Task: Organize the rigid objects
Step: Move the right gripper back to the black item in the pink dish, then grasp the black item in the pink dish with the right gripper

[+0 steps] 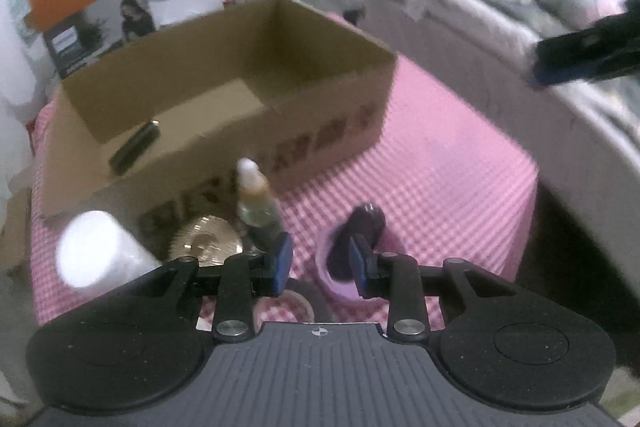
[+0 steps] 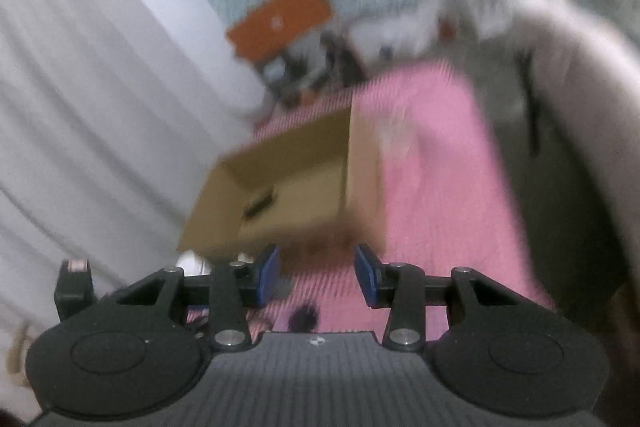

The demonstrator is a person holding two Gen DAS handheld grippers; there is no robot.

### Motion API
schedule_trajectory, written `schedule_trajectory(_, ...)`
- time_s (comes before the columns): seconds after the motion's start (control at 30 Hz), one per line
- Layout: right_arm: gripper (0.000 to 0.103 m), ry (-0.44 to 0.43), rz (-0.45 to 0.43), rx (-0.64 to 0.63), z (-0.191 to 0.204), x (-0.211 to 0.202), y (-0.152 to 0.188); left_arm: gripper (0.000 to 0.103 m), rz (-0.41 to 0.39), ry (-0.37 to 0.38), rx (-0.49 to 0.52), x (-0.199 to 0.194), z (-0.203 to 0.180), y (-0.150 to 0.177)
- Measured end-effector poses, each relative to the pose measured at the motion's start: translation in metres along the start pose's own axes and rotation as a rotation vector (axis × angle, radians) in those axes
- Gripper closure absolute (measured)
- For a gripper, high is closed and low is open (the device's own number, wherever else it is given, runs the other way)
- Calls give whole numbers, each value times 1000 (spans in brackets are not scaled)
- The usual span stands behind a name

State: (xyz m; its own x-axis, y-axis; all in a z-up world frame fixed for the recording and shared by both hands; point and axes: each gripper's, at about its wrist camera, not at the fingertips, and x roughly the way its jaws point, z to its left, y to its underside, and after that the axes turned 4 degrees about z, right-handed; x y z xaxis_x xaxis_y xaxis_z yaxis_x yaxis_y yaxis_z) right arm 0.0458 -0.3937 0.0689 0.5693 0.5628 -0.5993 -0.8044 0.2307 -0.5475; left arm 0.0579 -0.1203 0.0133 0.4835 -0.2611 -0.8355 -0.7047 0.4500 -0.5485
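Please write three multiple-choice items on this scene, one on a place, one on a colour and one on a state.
1. Where does the dark oblong object lie?
A. inside the cardboard box
B. on the bed
C. in the pink cup

2. What colour is the checked tablecloth?
A. green and white
B. pink and white
C. blue and yellow

3. How is the left gripper at this moment?
A. clamped on the gold lid
B. clamped on the dropper bottle
C. jaws apart, gripping nothing

Answers:
1 A, it rests on the box floor near the left wall.
2 B, pink checks cover the table around the box.
3 C, the blue pads stand apart with only cloth between them; the dropper bottle and the gold lid stand free beyond.
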Motion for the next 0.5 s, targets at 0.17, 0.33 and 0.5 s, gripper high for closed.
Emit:
schedule_trajectory(0.17,59,-88,139,89,-14,90,27,72,46,-29,70,23,-13,3)
schedule_trajectory(0.33,61,-97,142,84,-13,121,36,72,67,-24,133,33,-24,6)
schedule_trajectory(0.5,65,-79,149,74,-14,146,40,72,93,-8,158,40,-30,7)
